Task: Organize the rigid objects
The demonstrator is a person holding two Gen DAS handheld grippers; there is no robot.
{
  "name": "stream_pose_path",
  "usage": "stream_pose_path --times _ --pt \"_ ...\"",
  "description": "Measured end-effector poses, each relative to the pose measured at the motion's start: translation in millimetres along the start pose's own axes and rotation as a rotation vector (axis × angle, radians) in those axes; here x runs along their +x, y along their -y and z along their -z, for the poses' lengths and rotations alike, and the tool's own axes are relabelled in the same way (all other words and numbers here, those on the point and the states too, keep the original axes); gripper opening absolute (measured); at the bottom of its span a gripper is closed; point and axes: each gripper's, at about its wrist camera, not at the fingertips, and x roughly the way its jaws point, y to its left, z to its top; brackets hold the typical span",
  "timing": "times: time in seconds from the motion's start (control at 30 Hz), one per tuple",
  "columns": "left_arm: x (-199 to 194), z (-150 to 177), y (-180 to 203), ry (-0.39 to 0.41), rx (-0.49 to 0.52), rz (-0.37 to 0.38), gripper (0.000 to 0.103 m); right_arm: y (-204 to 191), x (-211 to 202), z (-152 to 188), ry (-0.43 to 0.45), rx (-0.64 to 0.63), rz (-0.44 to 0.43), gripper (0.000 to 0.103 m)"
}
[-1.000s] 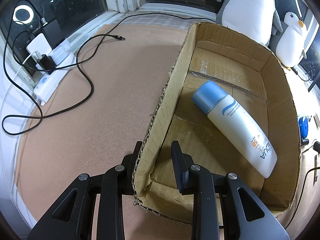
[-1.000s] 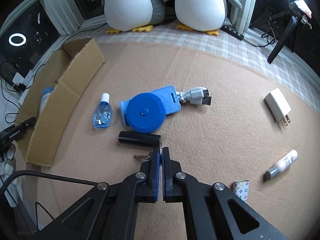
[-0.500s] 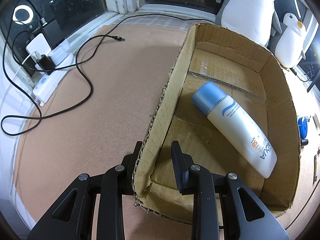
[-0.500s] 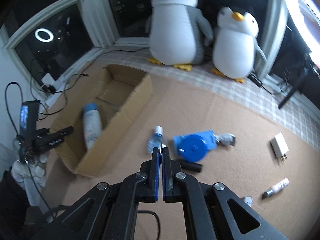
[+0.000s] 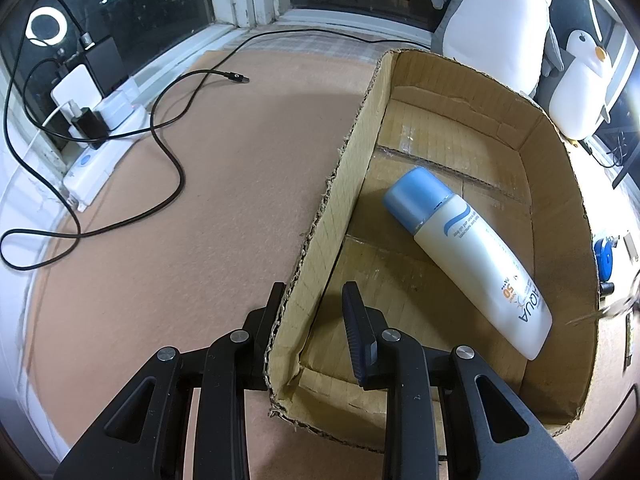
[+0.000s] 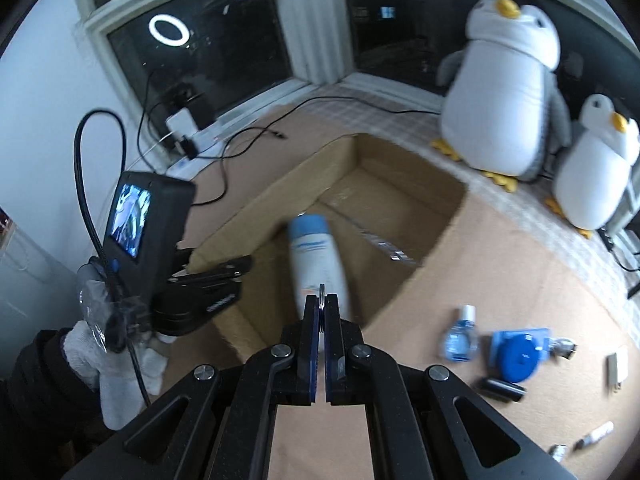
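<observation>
An open cardboard box [image 5: 560, 184] [image 6: 420, 208] lies on the brown mat. A white bottle with a blue cap [image 5: 468, 256] [image 6: 318, 256] lies inside it. My left gripper [image 5: 316, 304] straddles the box's near-left wall, one finger outside and one inside, with a gap left at the wall. It also shows in the right wrist view [image 6: 216, 272]. My right gripper [image 6: 322, 300] is shut on a small metal key ring [image 6: 322, 289], held above the box's near edge. The ring's tip shows at the right edge of the left wrist view [image 5: 600, 312].
Loose on the mat to the right: a small blue dropper bottle [image 6: 460, 336], a blue round tape measure [image 6: 518, 356], a black cylinder [image 6: 502, 390], a white charger [image 6: 618, 366]. Two plush penguins [image 6: 508, 92] stand behind the box. Black cables [image 5: 168, 152] and a power strip [image 5: 96, 160] lie left.
My right gripper lifted with the key ring from the mat beside the black cylinder and moved left over the box. My left gripper stayed on the box wall.
</observation>
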Motion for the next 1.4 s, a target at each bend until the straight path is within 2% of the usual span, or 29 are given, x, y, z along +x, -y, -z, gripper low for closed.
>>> stream_pose_path --times 0.27,0.57,0.63,0.7,0.77,1.13,1.4 --pt "-0.1 -0.2 -0.7 0.001 0.001 0.001 0.026 -23.1 32.0 -1.5 -0.049 -0.004 -0.043 0.002" --pt "-0.1 -0.1 -1.0 0.001 0.000 0.002 0.026 -24.1 43.8 2.4 -0.072 0.002 -0.042 0.002" --pt "0.0 -0.2 -1.2 0.001 0.001 0.001 0.026 -24.0 43.9 2.3 -0.072 0.003 -0.038 0.008" --pt "0.2 -0.5 -1.2 0.001 0.001 0.001 0.026 -23.4 43.0 1.7 -0.061 0.004 -0.026 0.038" --pt "0.0 -0.6 -1.2 0.001 0.001 0.000 0.026 -23.4 40.0 1.8 -0.042 0.001 -0.007 0.049" --pt "0.4 -0.8 -1.0 0.001 0.002 -0.002 0.026 -12.4 26.2 5.3 -0.016 0.025 0.035 0.053" --pt "0.8 -1.1 -0.9 -0.001 0.003 -0.005 0.026 28.4 1.9 23.7 0.008 0.104 0.097 0.054"
